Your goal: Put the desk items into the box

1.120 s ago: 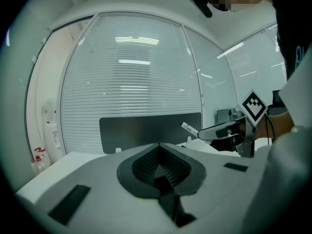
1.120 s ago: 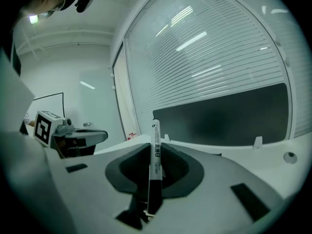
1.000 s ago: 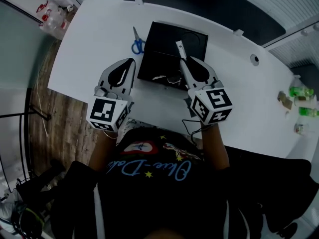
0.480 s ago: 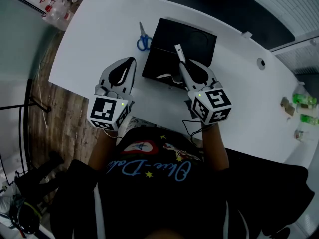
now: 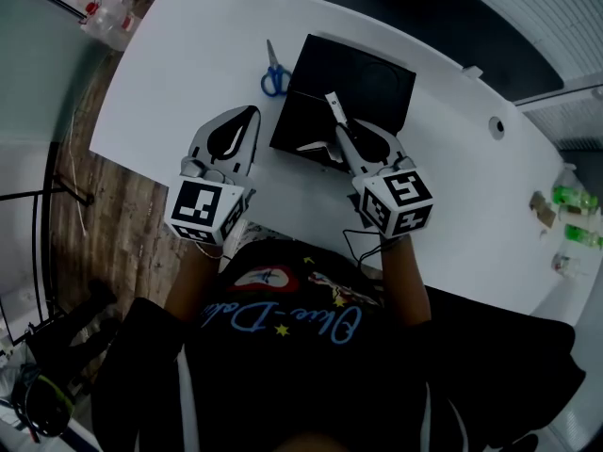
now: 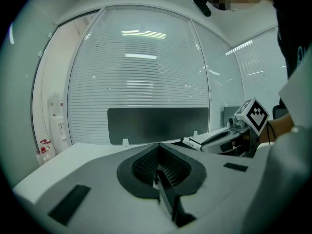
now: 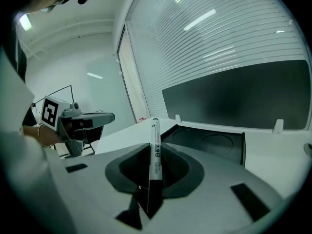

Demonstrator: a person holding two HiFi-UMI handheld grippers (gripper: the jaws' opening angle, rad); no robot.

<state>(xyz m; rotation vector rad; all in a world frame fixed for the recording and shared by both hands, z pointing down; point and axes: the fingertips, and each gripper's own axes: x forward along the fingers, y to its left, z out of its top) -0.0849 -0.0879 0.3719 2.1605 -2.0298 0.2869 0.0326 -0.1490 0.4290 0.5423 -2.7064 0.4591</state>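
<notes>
Lowered toward the black box [image 5: 377,75] at twelve o'clock, our right gripper [image 5: 342,132] clamps the marker [image 5: 335,111]; we should release low inside; left gripper [image 5: 249,113] closed, empty.

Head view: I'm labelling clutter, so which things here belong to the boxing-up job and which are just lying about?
Job: marker in the right tongs; black box; scissors on the desk.
Lying about: green bottles at the right edge; clear bottles at the top left.
</notes>
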